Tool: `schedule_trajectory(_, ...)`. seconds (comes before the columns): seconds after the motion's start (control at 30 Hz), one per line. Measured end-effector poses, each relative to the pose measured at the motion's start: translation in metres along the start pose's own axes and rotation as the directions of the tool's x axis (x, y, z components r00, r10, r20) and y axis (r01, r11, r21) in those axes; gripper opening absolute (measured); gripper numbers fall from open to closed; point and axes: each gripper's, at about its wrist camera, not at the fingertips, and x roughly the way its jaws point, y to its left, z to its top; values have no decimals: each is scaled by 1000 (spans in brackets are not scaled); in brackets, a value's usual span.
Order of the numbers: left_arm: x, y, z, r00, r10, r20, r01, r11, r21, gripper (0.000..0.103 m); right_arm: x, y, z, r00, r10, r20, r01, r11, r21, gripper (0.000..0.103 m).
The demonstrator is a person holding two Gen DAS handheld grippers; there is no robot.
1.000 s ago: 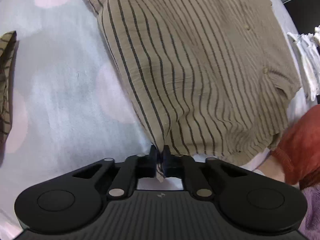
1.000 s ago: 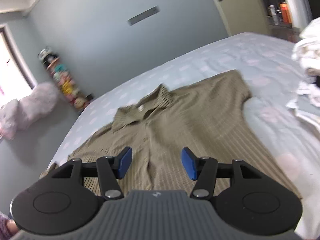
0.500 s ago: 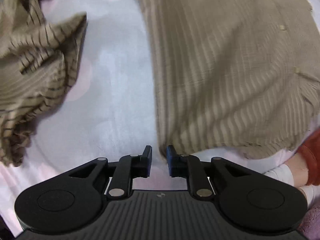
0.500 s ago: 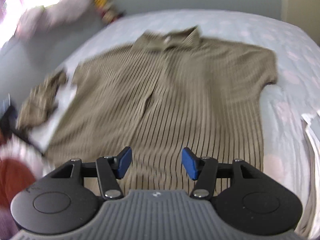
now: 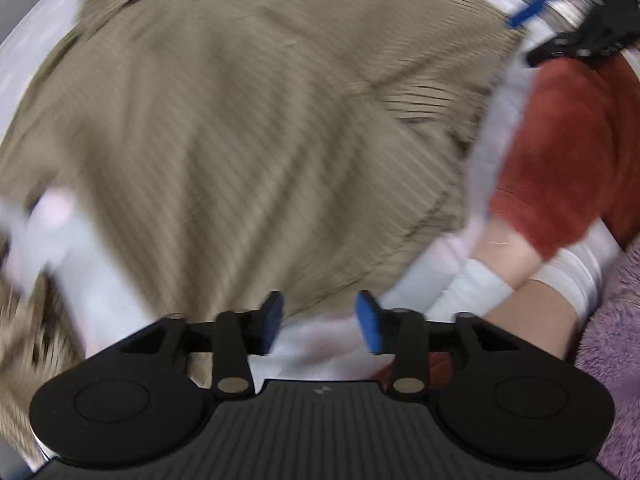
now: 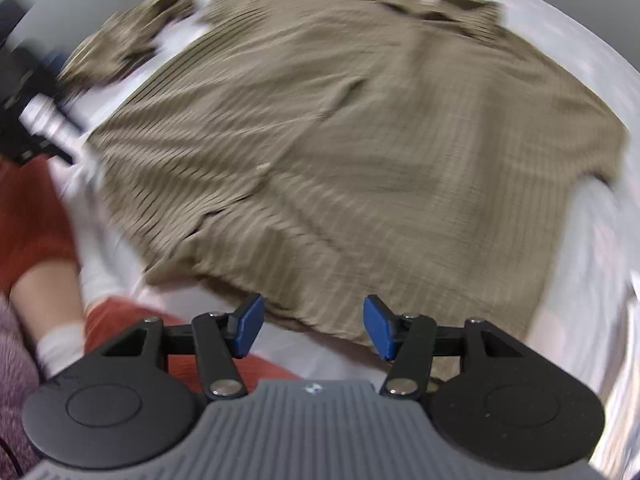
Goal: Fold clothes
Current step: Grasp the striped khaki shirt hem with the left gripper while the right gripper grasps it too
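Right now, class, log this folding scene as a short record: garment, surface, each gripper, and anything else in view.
garment: olive striped shirt, spread flat, collar at the far end
surface: pale bed sheet
left gripper: jaws opening, nothing between them, over the shirt's near hem
right gripper: open, empty, above the near hem
other: person's red shorts and white socks at the bed edge
image quality: motion-blurred

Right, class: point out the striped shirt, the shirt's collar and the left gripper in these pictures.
striped shirt (image 6: 360, 152), right wrist view, middle of the flat body panel.
collar (image 6: 432, 0), right wrist view, far edge by the neck.
left gripper (image 5: 319, 322), left wrist view, gap midway between fingertips.
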Motion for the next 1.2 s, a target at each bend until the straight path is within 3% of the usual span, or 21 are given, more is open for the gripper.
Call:
schedule_trajectory(0.13,16,-43,15,1000,-24,16,21,983,182,49,21,32,9,998,53,-35,-57,990,-127,59)
schedule_trajectory(0.3,48,-81,25,999,-52,-9,52,937,345,49,59,62,19,990,69,-120,-97,966,-241,59)
schedule_trajectory(0.47,79,-86,29,994,-79,-77,101,933,345,49,90,65,23,965,110,-240,-166,960,-225,49)
schedule_trajectory(0.63,102,-77,26,995,-74,-73,92,951,295,49,114,64,22,962,69,-263,-128,969,-214,47)
schedule_trajectory(0.67,104,-76,26,994,-79,-73,97,954,283,49,116,64,21,964,51,-262,-111,969,-222,43)
schedule_trajectory(0.73,103,-72,26,994,-82,-69,97,961,260,39,119,66,21,966,15,-259,-79,968,-237,17)
schedule_trajectory(0.77,100,-68,25,995,-76,-70,91,966,244,24,117,66,20,966,7,-257,-71,968,-241,5)
schedule_trajectory(0.8,97,-64,25,995,-74,-73,89,970,226,12,112,65,20,967,21,-254,-82,969,-233,4)
schedule_trajectory(0.83,92,-59,24,992,-100,-80,114,972,203,9,107,64,20,968,35,-250,-94,970,-226,3)
schedule_trajectory(0.97,65,-53,12,963,-255,-91,268,943,197,7,83,65,20,954,98,-282,-171,954,-245,2)
schedule_trajectory(1.03,60,-61,5,953,-277,-125,299,925,236,7,71,66,20,944,130,-305,-213,942,-259,2)
schedule_trajectory(1.1,61,-71,0,956,-253,-145,284,920,268,7,63,66,21,937,151,-314,-237,937,-257,2)
schedule_trajectory(1.17,62,-74,-4,971,-211,-109,233,933,276,10,58,64,24,935,165,-315,-248,937,-246,2)
schedule_trajectory(1.2,62,-76,-6,978,-189,-87,206,938,279,21,55,63,23,935,168,-312,-250,937,-245,2)
